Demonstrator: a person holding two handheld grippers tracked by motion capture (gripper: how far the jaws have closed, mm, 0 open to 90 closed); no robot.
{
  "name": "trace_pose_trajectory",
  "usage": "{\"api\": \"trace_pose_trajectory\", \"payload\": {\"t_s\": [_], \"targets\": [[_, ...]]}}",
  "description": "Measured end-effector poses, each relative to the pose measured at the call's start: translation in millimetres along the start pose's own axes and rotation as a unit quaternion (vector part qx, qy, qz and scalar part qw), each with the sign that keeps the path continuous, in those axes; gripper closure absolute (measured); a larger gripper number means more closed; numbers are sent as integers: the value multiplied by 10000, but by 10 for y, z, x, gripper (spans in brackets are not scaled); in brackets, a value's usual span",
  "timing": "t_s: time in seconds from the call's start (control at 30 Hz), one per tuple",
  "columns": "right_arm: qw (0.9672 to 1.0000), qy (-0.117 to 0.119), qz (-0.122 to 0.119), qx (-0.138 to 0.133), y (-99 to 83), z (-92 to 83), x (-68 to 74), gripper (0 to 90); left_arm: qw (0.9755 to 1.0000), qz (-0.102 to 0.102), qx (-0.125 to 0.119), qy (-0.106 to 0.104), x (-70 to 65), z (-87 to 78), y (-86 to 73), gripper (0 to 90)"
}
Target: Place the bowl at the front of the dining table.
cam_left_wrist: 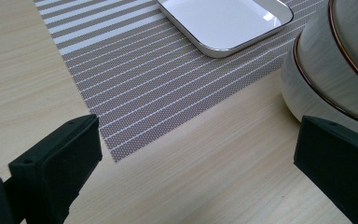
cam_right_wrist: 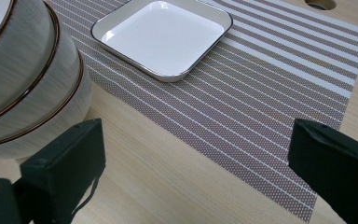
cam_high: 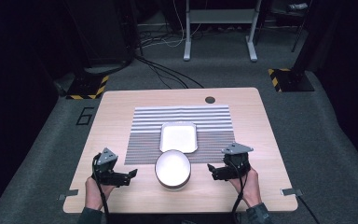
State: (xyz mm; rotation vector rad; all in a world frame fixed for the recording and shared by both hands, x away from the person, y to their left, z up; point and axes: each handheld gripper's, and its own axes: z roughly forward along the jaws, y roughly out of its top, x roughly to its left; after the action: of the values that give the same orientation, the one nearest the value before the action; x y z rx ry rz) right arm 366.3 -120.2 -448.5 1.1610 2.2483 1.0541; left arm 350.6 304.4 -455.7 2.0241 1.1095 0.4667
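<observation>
Round stacked bowls (cam_high: 172, 169) — glossy, copper-rimmed — sit between the left gripper (cam_high: 131, 174) and right gripper (cam_high: 210, 170), both jaws apart.

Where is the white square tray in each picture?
High view: the tray sits mid-table on the striped mat, just behind the stacked bowls.
Left gripper view: the tray is at the top, right of centre, on the mat.
Right gripper view: the tray is at the top centre, on the mat.
Shared landmark: the bowls beside the tray.
</observation>
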Motion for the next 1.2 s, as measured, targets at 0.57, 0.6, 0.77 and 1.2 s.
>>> {"api": "trace_pose_trajectory", "payload": {"t_s": [0.57, 0.6, 0.77, 1.2], "targets": [[9998, 145, -135, -69, 85, -11, 92, 35, 9999, 21, 92, -84, -34, 9, 62, 6], [9997, 151, -129, -106, 90, -19, 95, 35, 9999, 59, 124, -87, -36, 16, 70, 6], [9997, 175, -171, -83, 120, -5, 91, 35, 9999, 44, 107, -114, -35, 32, 79, 5], [9996, 204, -172, -114, 212, -1, 137, 37, 9996, 55, 11, -288, -79, 17, 187, 4]]}}
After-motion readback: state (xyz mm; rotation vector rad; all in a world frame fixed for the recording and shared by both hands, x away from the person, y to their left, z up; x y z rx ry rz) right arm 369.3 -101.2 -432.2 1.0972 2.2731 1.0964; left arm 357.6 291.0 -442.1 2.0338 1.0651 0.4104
